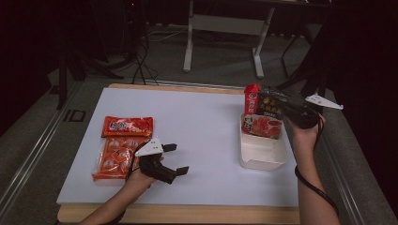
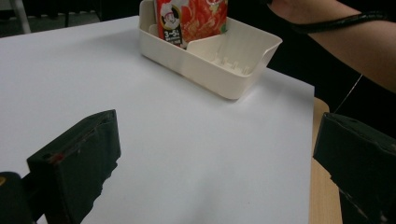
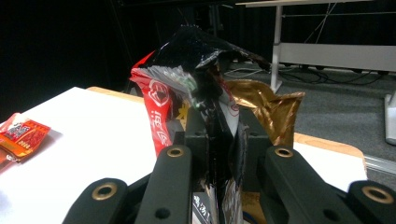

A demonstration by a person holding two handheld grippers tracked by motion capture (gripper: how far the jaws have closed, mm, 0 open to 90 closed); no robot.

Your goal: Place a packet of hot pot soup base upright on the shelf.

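At the right of the high view, a dark packet (image 1: pixel 277 104) is pinched by the right hand-held gripper (image 1: pixel 294 111) above the cream bin (image 1: pixel 263 152) for dropping in; the left hand-held gripper (image 1: pixel 176 159) is held wide, empty.

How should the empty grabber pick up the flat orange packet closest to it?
The orange packet lies flat on the white table just left of the open left gripper. Probably best to come from above with jaws pointing down and pinch its near right edge, where the thin rim gives them something to close on.
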